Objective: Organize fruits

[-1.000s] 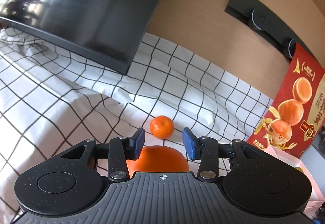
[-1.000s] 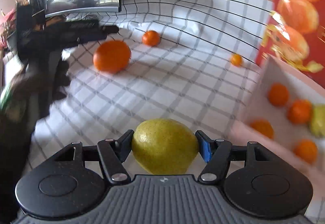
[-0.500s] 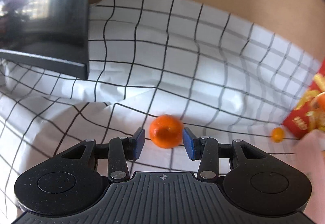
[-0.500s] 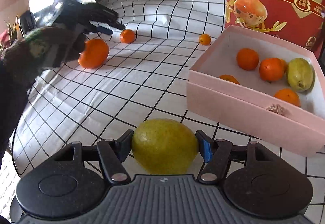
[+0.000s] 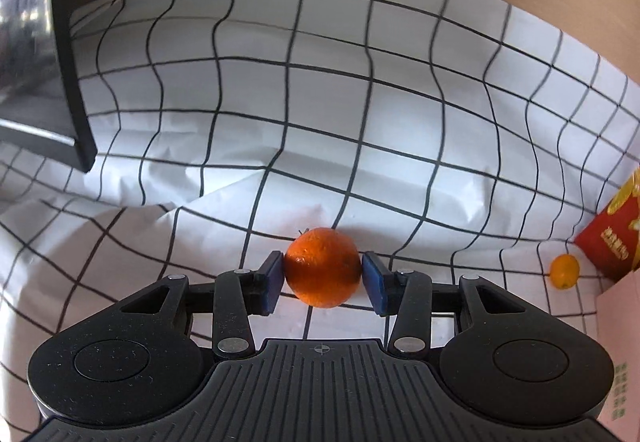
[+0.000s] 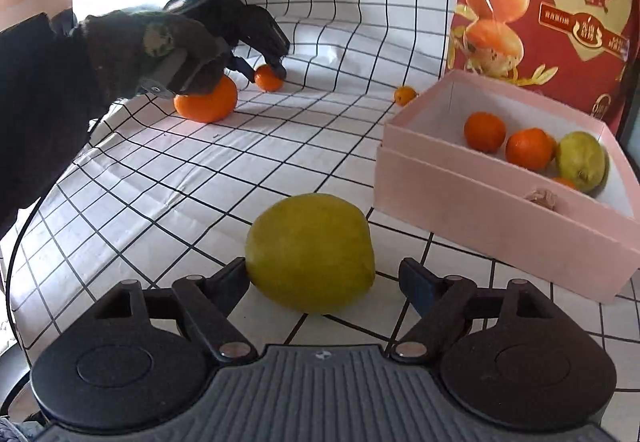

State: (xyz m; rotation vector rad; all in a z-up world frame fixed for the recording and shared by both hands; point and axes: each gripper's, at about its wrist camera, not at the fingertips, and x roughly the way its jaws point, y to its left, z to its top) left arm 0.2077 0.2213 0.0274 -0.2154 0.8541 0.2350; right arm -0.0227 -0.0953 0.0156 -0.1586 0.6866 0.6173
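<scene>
left gripper (image 5: 322, 284): jaws opening, straddling mandarin (image 5: 322, 266), small gaps | right gripper (image 6: 322, 284): jaws opening, pear (image 6: 310, 253) between, right pad clear, beside pink box (image 6: 500, 213)

Pear (image 6: 310, 252) on cloth (image 6: 240, 169) left of box (image 6: 500, 217); fruit inside box. Mandarin (image 5: 322, 266) and orange (image 6: 206, 101) far left, bag (image 6: 544, 1) behind box.

Right gripper (image 6: 322, 278) jaws opening, yellow-green fruit (image 6: 310, 252) between them, small gap at right pad. Pink box (image 6: 496, 209) blocks right of jaws; bare checked cloth (image 6: 192, 177) left and ahead. Left gripper (image 5: 322, 282): small mandarin (image 5: 322, 266) fills jaws; open cloth beyond, dark monitor (image 5: 60, 81) far left.
</scene>
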